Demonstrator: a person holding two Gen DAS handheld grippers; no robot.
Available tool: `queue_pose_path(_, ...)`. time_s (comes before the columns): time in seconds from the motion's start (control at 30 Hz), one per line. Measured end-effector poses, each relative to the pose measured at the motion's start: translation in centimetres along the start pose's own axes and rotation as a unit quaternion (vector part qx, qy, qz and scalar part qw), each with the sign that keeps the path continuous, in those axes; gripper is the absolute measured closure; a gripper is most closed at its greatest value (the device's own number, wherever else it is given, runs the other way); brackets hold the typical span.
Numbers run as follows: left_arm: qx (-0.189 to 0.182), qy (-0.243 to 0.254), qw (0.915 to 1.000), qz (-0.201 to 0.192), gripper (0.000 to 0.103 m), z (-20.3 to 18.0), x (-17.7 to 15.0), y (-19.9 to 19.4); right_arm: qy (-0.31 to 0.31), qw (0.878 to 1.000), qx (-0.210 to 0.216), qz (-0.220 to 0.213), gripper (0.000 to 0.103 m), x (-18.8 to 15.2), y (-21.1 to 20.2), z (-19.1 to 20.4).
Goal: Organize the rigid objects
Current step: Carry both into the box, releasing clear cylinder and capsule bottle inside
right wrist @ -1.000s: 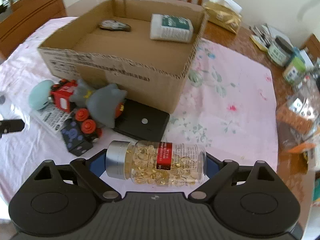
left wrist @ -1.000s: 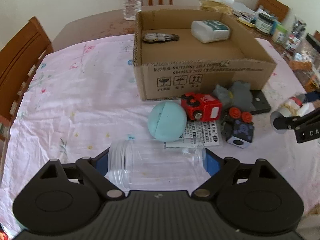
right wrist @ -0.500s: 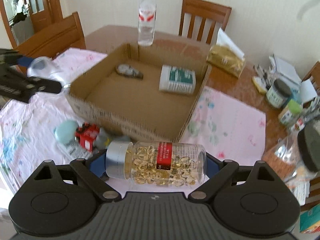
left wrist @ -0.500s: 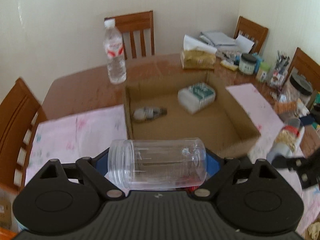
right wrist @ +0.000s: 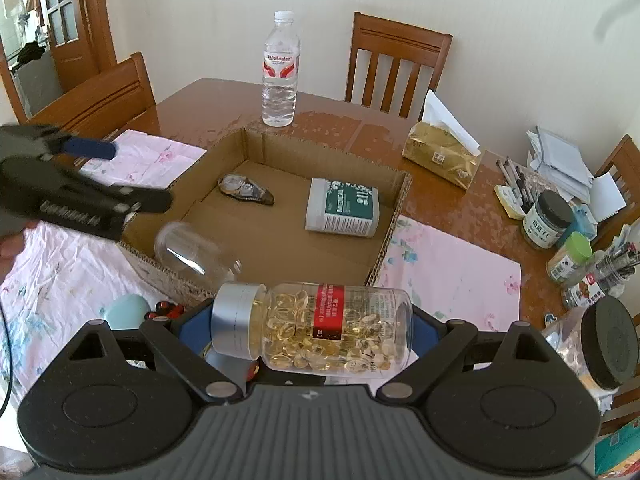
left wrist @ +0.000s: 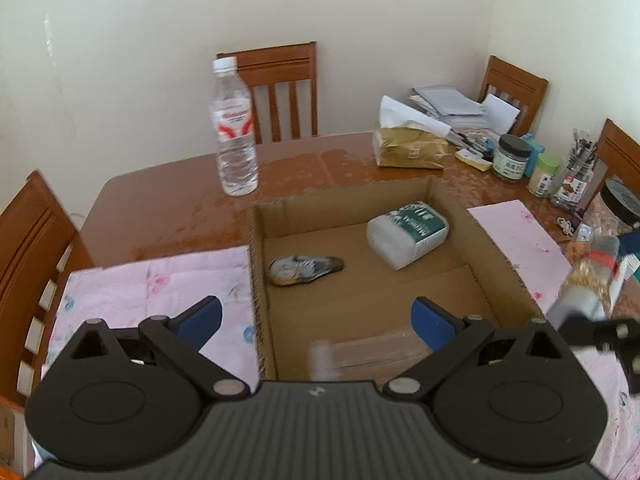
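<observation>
left claw opening | clear jar over box near rim

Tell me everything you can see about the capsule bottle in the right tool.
The capsule bottle is clear plastic with a silver screw cap and a red label band, roughly half full of golden softgel capsules. It lies sideways, cap toward the picture's left, clamped end to end between the right tool's blue pads. It hangs above the near edge of the cardboard box, touching nothing else.
</observation>
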State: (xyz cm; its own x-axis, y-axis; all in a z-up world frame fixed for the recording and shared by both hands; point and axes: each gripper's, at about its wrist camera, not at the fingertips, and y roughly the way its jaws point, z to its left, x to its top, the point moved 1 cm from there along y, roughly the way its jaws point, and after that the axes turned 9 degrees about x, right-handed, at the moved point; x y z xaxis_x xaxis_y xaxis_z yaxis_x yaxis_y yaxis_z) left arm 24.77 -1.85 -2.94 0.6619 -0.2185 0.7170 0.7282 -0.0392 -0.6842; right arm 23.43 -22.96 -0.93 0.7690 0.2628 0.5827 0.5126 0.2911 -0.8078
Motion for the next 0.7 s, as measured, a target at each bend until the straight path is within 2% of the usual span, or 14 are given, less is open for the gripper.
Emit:
queue_pose_path(0.2, 0.025, -0.029, 0.9991, 0.019, 0.002, 2.0, -2.7, -1.3, -0.002, 1.000, 0.006, 0.000, 0.006, 1.6, 1.2, 0.2)
queue_pose_path(0.47, 0.033, -0.084, 0.9950, 0.042, 0.002, 4.3, -6.3, -3.4, 0.000, 1.000, 0.012, 0.020, 0.006, 4.0, 4.4, 0.2)
queue_pose_path(0.7, 0.053, -0.092, 0.9936, 0.040, 0.002, 5.1, -7.8, -4.8, 0.024, 0.999, 0.007, 0.040, 0.006, 6.1, 8.0, -0.4)
